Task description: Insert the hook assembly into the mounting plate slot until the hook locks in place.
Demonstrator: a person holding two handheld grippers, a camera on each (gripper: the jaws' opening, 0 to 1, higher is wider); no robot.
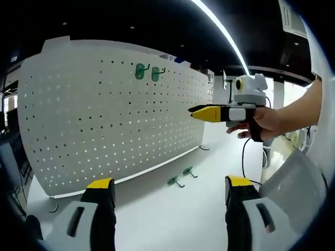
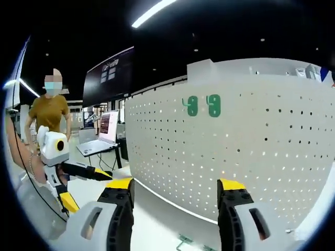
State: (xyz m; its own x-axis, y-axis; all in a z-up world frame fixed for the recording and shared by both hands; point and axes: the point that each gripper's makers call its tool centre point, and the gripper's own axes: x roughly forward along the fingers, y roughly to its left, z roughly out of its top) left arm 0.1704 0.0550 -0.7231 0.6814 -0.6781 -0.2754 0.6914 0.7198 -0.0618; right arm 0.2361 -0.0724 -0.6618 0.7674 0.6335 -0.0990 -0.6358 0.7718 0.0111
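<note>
A white perforated mounting plate (image 1: pixel 104 120) (image 2: pixel 251 151) stands upright on the white table. Two green hooks (image 1: pixel 147 71) (image 2: pixel 202 105) hang side by side near its top edge. Two more green hooks (image 1: pixel 182 177) lie loose on the table in front of the plate, and one of them peeks in at the bottom (image 2: pixel 184 241) of the right gripper view. My left gripper (image 1: pixel 170 191) is open and holds nothing. It also appears at the left (image 2: pixel 86 188). My right gripper (image 2: pixel 175 188) is open and bare, facing the plate. A hand holds it at mid-height (image 1: pixel 194 112).
A person in an ochre shirt (image 2: pixel 48 112) stands at the far left. An open laptop (image 2: pixel 99 138) sits on a desk behind, under a dark screen (image 2: pixel 112 73). The plate's metal feet (image 1: pixel 203 148) rest on the table (image 1: pixel 157 219).
</note>
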